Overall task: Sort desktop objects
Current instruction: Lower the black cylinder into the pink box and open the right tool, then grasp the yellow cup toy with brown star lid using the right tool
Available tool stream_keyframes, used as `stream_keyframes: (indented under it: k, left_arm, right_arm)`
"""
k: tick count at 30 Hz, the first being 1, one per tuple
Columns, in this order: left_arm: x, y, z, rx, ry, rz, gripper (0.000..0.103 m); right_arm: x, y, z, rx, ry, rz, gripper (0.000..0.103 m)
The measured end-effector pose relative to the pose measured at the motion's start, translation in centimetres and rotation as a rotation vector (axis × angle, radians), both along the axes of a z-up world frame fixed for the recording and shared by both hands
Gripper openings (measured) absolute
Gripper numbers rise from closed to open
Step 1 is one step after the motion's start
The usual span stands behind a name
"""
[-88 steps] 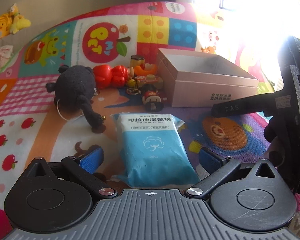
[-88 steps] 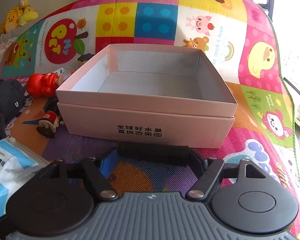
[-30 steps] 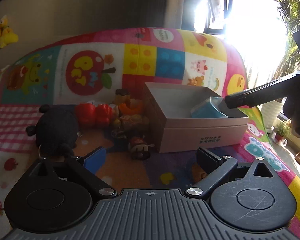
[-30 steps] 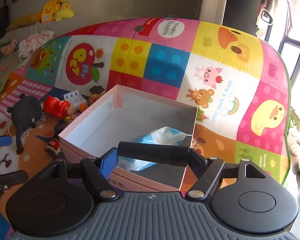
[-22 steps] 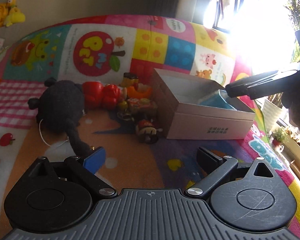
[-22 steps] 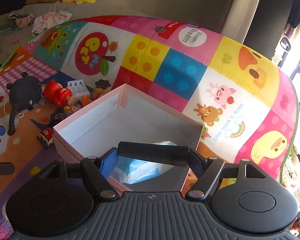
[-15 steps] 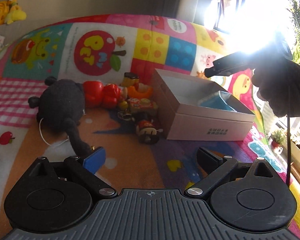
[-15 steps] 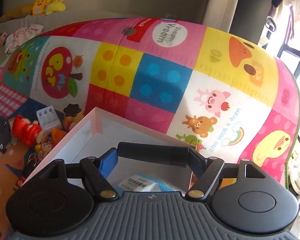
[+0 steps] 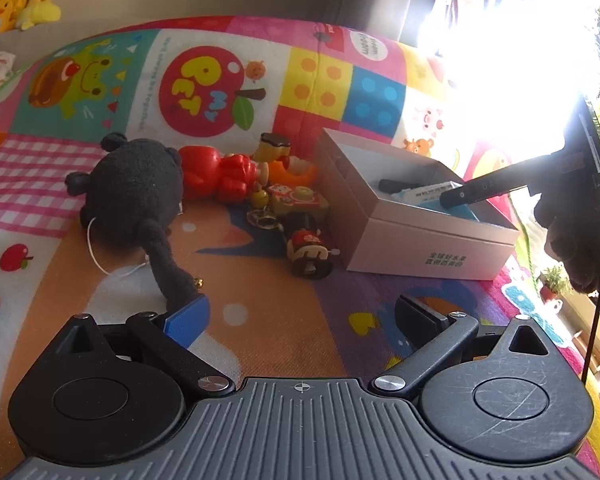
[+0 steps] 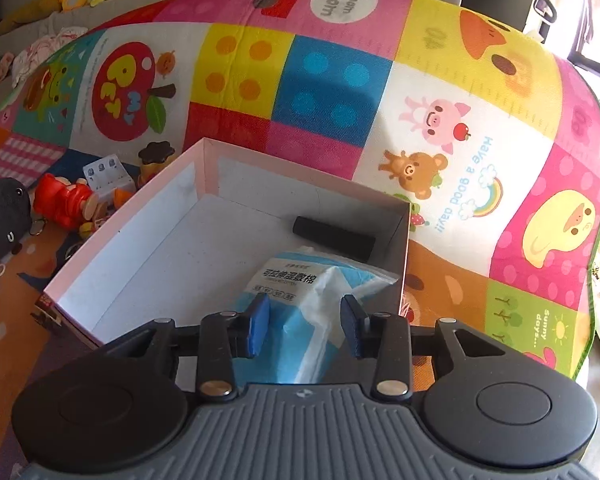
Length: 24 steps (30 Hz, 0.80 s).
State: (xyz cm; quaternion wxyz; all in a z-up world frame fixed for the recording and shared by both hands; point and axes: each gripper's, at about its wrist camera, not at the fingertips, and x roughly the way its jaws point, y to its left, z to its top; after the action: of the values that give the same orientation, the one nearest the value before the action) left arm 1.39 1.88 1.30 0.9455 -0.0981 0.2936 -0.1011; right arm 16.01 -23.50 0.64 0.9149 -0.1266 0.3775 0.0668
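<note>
Box (image 10: 112,256) centre frame holds pack (image 10: 300,300) and black cylinder (image 10: 334,238). Right gripper (image 10: 304,322) agape above pack, empty. Left gripper (image 9: 300,316) agape. Plush (image 9: 134,196) (centre-left) soft, light: pinch body.

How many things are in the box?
2: a blue wipes pack at the box's near right corner, and a black cylinder behind it. The pack might hide more.

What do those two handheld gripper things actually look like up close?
Both are matte black. The left gripper and right gripper each have a ribbed grey front plate, two round black discs, silver pivot screws and angled black link arms. The fingers carry blue pads. A dark-gloved hand and thin cable show at right.
</note>
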Motion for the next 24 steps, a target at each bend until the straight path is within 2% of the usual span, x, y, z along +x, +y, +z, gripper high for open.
stream_keyframes:
  k: [2,4,9,11,13,15,16,17,19,21,24]
  left_arm:
    - [-0.2,0.1,0.2,0.012,-0.009,0.014,0.102]
    - [-0.3,0.4,0.4,0.023,-0.018,0.033,0.102]
    - [0.3,1.0,0.7,0.089,-0.029,0.092,0.102]
    - [0.5,1.3,0.9,0.108,-0.043,0.130,0.102]
    - [0.7,1.9,1.1,0.122,-0.060,0.179,0.102]
    - [1.0,2.8,0.9,0.118,-0.054,0.217,0.102]
    - [1.1,3.2,0.8,0.113,-0.045,0.225,0.102]
    - [1.1,3.5,0.7,0.111,-0.039,0.232,0.102]
    - [0.9,4.2,0.5,0.105,-0.040,0.249,0.102]
    - [0.7,5.0,0.4,0.072,-0.047,0.264,0.102]
    - [0.4,5.8,0.2,0.020,-0.060,0.279,0.102]
  right_arm:
    - [0.1,0.0,-0.1,-0.044,-0.028,-0.033,0.038]
    - [-0.6,0.0,0.2,-0.041,-0.060,-0.036,0.038]
    - [-4.9,3.6,2.3,-0.024,-0.168,0.131,0.039]
    - [-5.9,5.6,3.2,0.006,-0.161,0.211,0.039]
    - [-5.6,7.2,4.2,0.077,-0.130,0.252,0.039]
    - [-3.7,8.6,5.2,0.157,-0.072,0.246,0.041]
    - [-2.4,9.3,5.7,0.195,-0.039,0.228,0.046]
    - [-0.8,10.0,6.0,0.224,-0.013,0.205,0.052]
    - [2.5,11.6,6.0,0.251,0.039,0.170,0.054]
    - [5.5,13.4,5.3,0.237,0.075,0.139,0.056]
    - [9.1,16.6,3.5,0.107,0.053,0.096,0.057]
